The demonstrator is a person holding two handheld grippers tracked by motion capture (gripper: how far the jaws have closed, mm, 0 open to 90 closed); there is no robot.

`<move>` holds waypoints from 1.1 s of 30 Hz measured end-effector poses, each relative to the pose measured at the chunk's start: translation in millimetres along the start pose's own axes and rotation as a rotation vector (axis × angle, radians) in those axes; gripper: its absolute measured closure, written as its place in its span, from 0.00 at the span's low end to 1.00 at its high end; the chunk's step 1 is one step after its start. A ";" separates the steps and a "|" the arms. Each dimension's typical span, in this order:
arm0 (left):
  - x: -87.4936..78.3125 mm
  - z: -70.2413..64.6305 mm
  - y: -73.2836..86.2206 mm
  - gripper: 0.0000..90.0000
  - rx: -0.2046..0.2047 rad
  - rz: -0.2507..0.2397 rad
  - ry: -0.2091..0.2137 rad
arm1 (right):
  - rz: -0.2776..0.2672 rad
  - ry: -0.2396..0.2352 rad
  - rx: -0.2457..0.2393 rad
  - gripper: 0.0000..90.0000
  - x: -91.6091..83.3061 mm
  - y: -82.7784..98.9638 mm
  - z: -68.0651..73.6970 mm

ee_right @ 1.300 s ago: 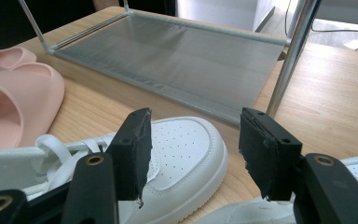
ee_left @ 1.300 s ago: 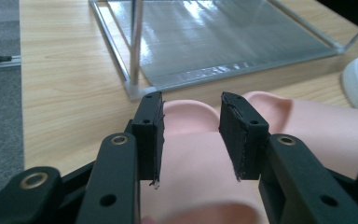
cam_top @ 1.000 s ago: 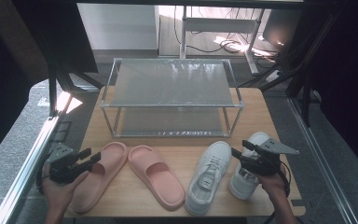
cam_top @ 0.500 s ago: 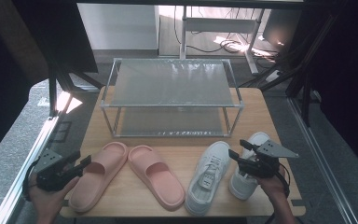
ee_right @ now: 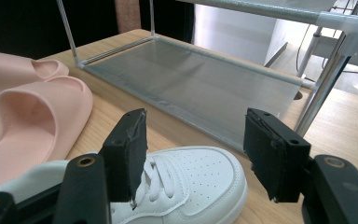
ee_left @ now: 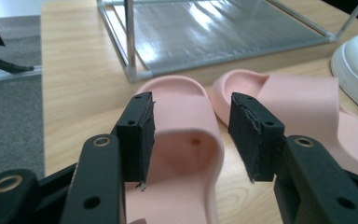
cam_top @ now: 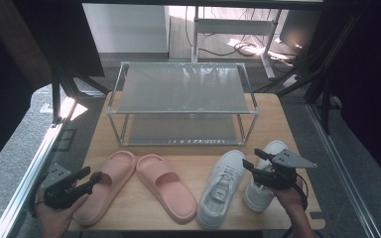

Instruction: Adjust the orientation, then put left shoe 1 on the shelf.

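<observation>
Two pink slippers [cam_top: 106, 183] [cam_top: 166, 186] lie at the front left of the wooden table [cam_top: 278, 119]. Two white sneakers [cam_top: 223, 186] [cam_top: 263, 191] lie at the front right. My left gripper [cam_top: 90, 177] hovers at the outer edge of the left slipper [ee_left: 186, 107]. In the left gripper view this gripper [ee_left: 191, 135] is open and its jaws have just been opening a little wider; no pad touches the slipper. My right gripper [cam_top: 255, 162] stands open between the sneakers. In the right gripper view it [ee_right: 193, 149] is above the left sneaker [ee_right: 191, 186], gripping nothing.
A two-shelf metal rack [cam_top: 181, 96] with frosted shelves stands at the back middle of the table; its lower shelf [ee_right: 200, 79] is bare. The table's left edge runs beside a metal rail [cam_top: 25, 183]. Bare wood lies between the shoes and the rack.
My left gripper has drawn back slightly toward the near left corner, off the slipper's top. The right gripper has hardly moved.
</observation>
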State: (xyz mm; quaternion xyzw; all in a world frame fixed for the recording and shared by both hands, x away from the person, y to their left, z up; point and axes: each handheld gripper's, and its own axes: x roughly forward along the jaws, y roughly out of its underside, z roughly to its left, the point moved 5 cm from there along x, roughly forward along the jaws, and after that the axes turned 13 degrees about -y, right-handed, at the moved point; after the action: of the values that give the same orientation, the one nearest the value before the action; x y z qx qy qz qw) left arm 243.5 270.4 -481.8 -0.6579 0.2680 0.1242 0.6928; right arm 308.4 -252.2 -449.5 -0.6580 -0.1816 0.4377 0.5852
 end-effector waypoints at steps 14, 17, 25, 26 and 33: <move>11.2 -17.1 17.0 0.54 0.004 0.088 0.039 | 0.023 -0.001 0.008 0.46 2.3 3.0 -1.3; 14.2 -20.7 20.5 0.54 0.015 0.099 0.028 | 0.025 0.001 0.009 0.46 2.4 3.6 -1.8; 23.1 -27.5 27.0 0.54 0.030 0.134 0.015 | 0.029 0.010 0.016 0.46 3.1 5.3 -4.5; 24.4 -26.9 29.3 0.54 0.028 0.141 0.009 | 0.029 0.010 0.016 0.46 3.1 5.3 -4.5; 37.3 -27.4 39.9 0.57 0.030 0.180 0.000 | 0.031 0.013 0.012 0.46 3.4 5.0 -4.2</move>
State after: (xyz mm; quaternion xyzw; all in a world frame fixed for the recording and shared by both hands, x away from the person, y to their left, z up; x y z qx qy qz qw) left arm 247.7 241.0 -535.1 -0.6206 0.3279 0.1818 0.6887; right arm 312.2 -253.4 -455.7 -0.6601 -0.1652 0.4434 0.5834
